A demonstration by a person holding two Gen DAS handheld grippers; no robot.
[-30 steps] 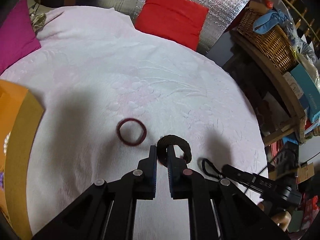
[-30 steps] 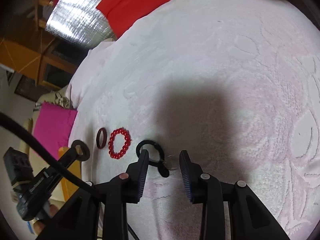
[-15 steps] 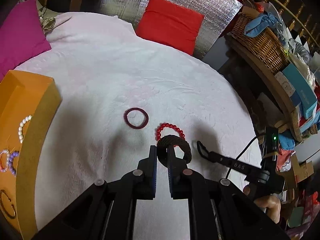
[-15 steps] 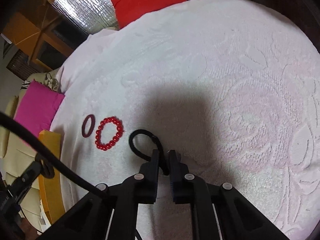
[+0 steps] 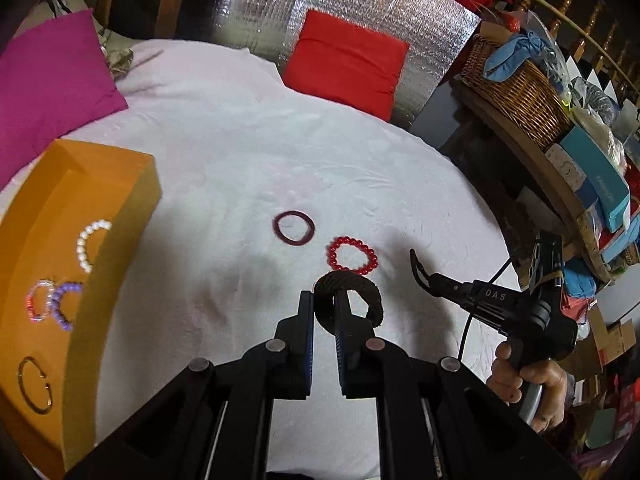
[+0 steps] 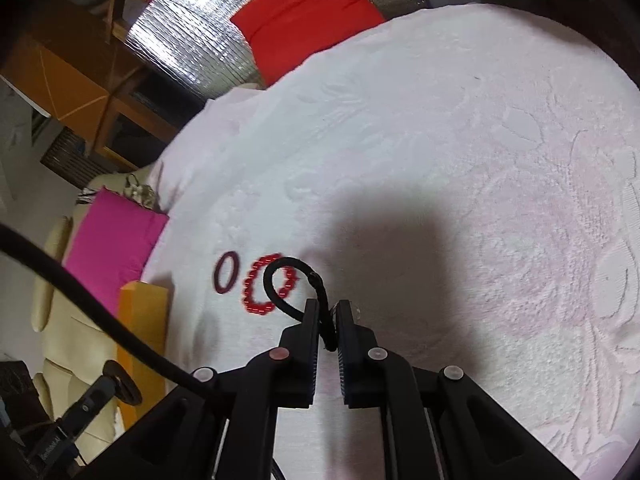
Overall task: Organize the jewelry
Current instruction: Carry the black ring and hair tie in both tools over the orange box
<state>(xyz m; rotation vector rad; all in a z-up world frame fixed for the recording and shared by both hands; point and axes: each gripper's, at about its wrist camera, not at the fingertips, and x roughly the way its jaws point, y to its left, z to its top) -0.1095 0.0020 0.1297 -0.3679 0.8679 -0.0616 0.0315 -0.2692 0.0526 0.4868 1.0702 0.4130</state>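
White embossed cloth [image 5: 224, 168] covers the round surface, with a silver foil panel [image 5: 344, 12] and a red cushion [image 5: 348, 64] behind it and a magenta cushion [image 5: 52, 92] at its far left edge. An orange tray [image 5: 120, 208] lies on the cloth to the left of the maroon ring [image 5: 294, 228], which lies flat near the cloth's middle. Inside the tray are a white pearl bracelet [image 5: 89, 243], a pink beaded bracelet [image 5: 38, 302] overlapping a purple beaded bracelet [image 5: 64, 306], and a thin gold hoop [image 5: 34, 386] nearest the camera. Just right of the maroon ring, and apart from it, lies a red bead bracelet [image 5: 353, 254].

Nearer the camera than the maroon ring, the left gripper [image 5: 324, 312] is clamped on a dark woven bracelet [image 5: 362, 288], pinching its near-left edge so the band stands up between the jaws. Well to the right of the maroon ring, the right gripper [image 6: 329, 320] is closed on a black cord bracelet [image 6: 276, 276]; the cord's loop hangs over the red bead bracelet in the right wrist view, and a small pale charm seems to sit beside the right finger, though it is too blurred to be sure. A wicker basket [image 5: 516, 92] stands on a shelf beyond the cloth's right edge.
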